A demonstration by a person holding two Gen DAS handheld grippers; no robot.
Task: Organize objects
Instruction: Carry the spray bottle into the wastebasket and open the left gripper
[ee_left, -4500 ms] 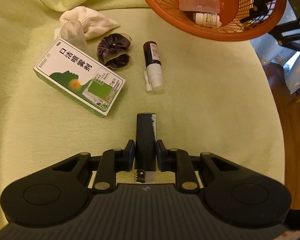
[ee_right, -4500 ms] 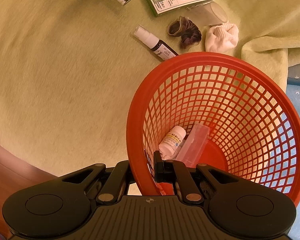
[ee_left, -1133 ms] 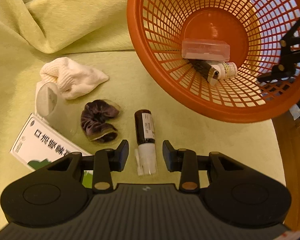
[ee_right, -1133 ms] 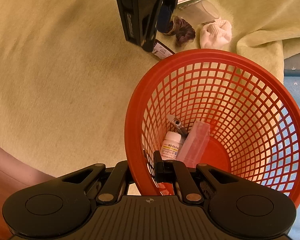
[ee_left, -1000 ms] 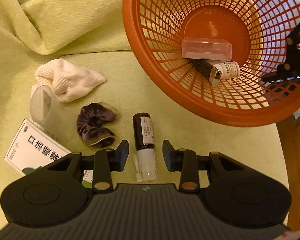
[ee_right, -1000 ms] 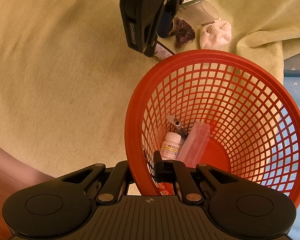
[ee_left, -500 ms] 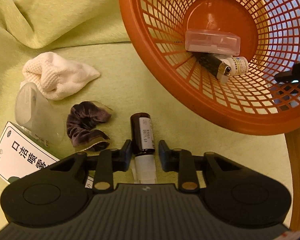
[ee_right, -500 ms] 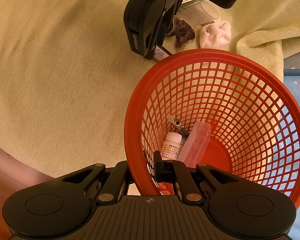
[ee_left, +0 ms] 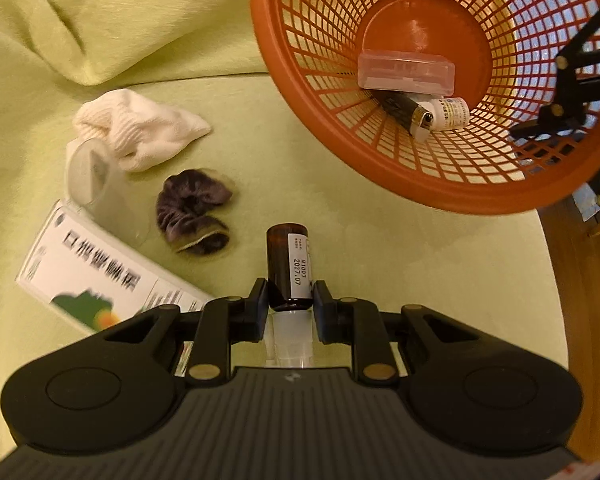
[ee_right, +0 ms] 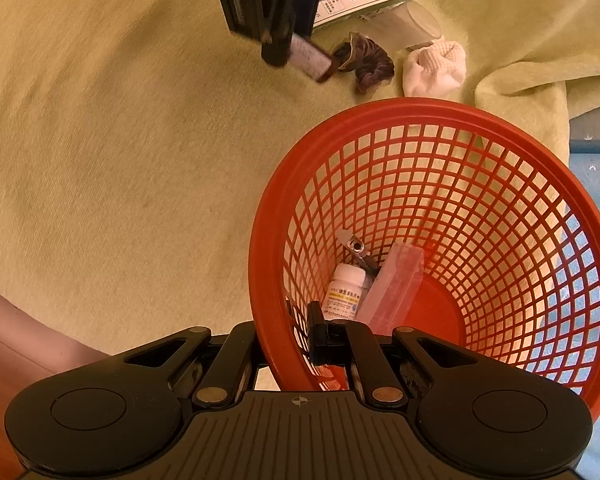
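My left gripper [ee_left: 289, 300] is shut on a brown spray bottle [ee_left: 288, 266] with a clear cap, lifted slightly off the green cloth; the same bottle [ee_right: 310, 58] shows under that gripper in the right wrist view. My right gripper [ee_right: 290, 330] is shut on the rim of the tilted orange basket [ee_right: 268, 280]. Inside the basket [ee_left: 296, 72] lie a clear plastic case [ee_left: 406, 71], a dark lighter [ee_left: 408, 114] and a small white pill bottle [ee_left: 450, 113].
On the cloth to the left lie a white and green medicine box [ee_left: 96, 276], a clear plastic cup [ee_left: 100, 196], a purple scrunchie [ee_left: 194, 212] and a white sock [ee_left: 140, 132]. The cloth bunches up at the back. The table edge and wooden floor [ee_left: 580, 280] are on the right.
My left gripper closed onto the spray bottle and raised it a little off the cloth. The right gripper and basket stayed where they were.
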